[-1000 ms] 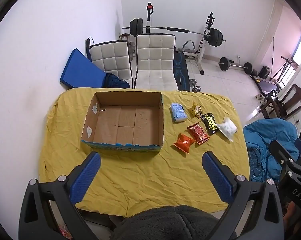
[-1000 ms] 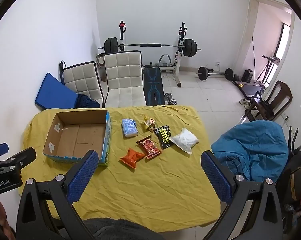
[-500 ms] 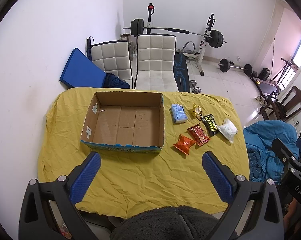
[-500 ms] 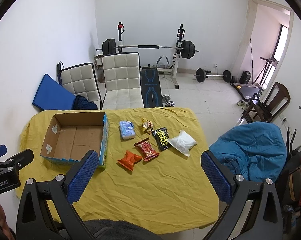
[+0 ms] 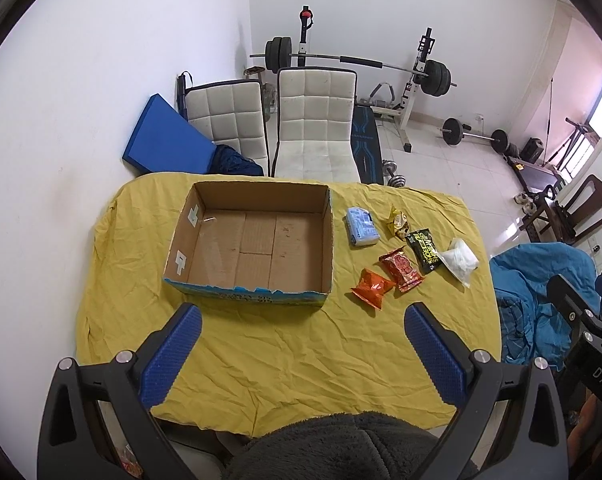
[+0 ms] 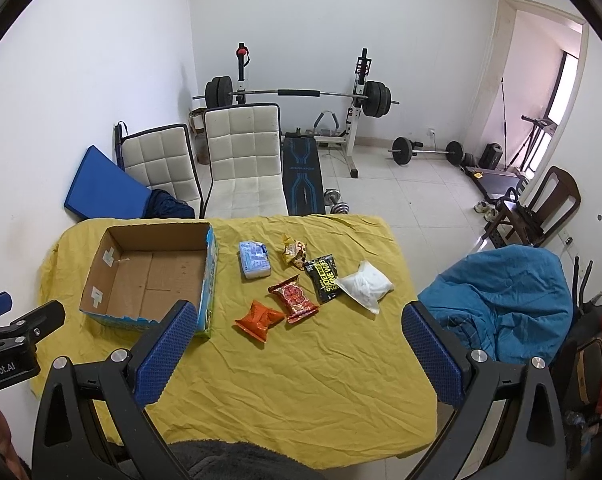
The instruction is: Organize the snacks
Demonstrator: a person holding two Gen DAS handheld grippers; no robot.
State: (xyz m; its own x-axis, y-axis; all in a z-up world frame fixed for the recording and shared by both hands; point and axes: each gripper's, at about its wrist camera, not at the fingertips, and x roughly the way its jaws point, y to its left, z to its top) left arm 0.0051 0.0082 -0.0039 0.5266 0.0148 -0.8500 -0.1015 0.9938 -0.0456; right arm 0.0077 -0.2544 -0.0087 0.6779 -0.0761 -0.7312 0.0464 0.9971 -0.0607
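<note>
Left wrist view: the left gripper (image 5: 301, 344) hangs above the near part of the yellow-covered bench (image 5: 285, 364), jaws spread wide and holding nothing. The cardboard box (image 5: 257, 240) sits ahead and slightly left of it, open side up. The snacks lie right of the box: a blue packet (image 5: 361, 227), yellow packet (image 5: 398, 222), black packet (image 5: 424, 250), white bag (image 5: 459, 261), red packet (image 5: 401, 268) and orange packet (image 5: 372, 288).

Right wrist view: the right gripper (image 6: 299, 344) is likewise wide and empty, above the bench. The orange packet (image 6: 259, 317) and red packet (image 6: 295, 298) lie nearest ahead, apart from its fingers; the box (image 6: 151, 276) is to the left.
</note>
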